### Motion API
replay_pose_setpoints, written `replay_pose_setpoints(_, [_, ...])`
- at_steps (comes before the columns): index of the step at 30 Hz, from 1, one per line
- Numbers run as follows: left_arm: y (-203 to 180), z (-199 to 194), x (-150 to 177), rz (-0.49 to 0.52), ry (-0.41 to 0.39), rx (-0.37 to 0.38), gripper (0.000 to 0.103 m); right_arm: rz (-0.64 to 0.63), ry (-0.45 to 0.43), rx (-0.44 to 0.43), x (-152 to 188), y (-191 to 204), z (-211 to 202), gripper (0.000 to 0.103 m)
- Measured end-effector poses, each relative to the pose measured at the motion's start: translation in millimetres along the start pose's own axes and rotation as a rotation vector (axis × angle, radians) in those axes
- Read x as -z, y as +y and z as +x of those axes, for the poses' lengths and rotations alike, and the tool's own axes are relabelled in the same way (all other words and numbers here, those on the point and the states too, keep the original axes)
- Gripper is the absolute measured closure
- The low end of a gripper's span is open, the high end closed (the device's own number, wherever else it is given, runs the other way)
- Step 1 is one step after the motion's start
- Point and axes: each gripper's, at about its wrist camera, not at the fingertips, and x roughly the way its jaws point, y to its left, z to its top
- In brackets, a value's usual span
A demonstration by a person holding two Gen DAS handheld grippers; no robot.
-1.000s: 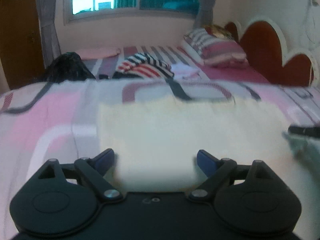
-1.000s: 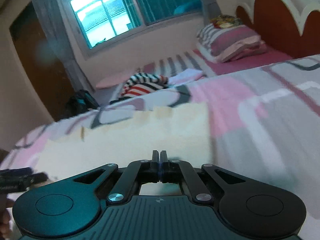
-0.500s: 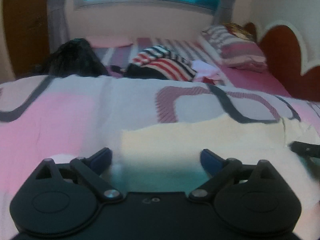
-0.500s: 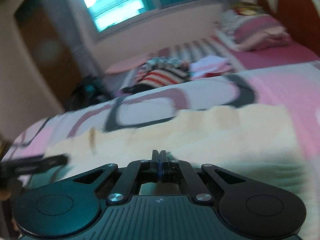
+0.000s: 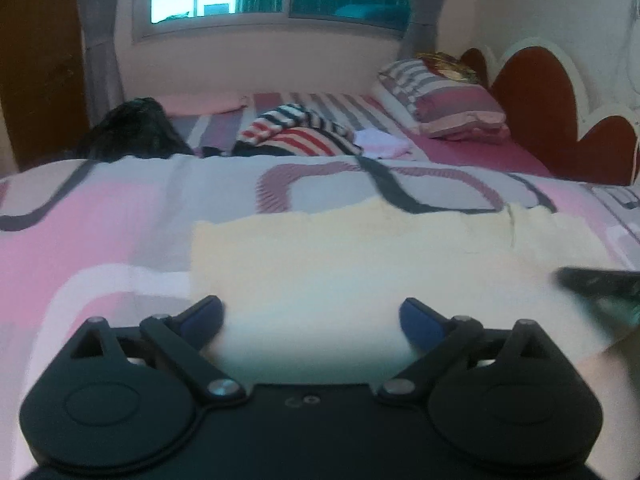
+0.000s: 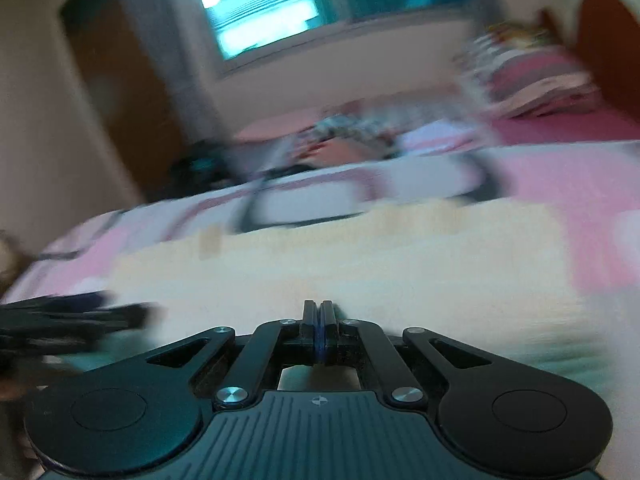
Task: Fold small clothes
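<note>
Left gripper (image 5: pixel 310 314) opening over cream cloth (image 5: pixel 360 256); nothing gripped.

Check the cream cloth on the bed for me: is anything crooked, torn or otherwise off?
The cream cloth lies spread flat on the patterned bedspread, but its far edge is ragged and uneven, with a crease or seam near the right end. No tear is visible. The right wrist view is too blurred to add more.

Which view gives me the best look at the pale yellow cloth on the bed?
The left wrist view: the pale yellow cloth lies fairly sharp, with its far and left edges visible. The right wrist view shows the same cloth, but smeared by motion blur.
</note>
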Motion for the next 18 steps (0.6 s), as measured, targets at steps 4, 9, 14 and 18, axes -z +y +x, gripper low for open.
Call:
replay_pose_setpoints(4, [-15.1, -16.0, -5.6, 0.038, 0.003, -0.046, 0.005, 0.032, -0.010, 0.089, 2.2, -29.7, -21.1, 0.103])
replay_pose_setpoints(9, [-74.4, -24.7, 4.8, 0.146, -0.015, 0.026, 0.005, -0.090, 0.030, -0.053, 16.5, 26.1, -36.2, 0.075])
replay_pose_setpoints(14, [-80.3, -19.7, 21.2, 0.148, 0.016, 0.001, 0.003, -0.122, 0.034, -0.072, 36.2, 42.9, -33.3, 0.074])
replay_pose_setpoints(18, [-56.0, -33.0, 29.1, 0.131, 0.018, -0.068, 0.000, -0.032, -0.028, 0.104, 35.3, 2.7, -48.2, 0.074])
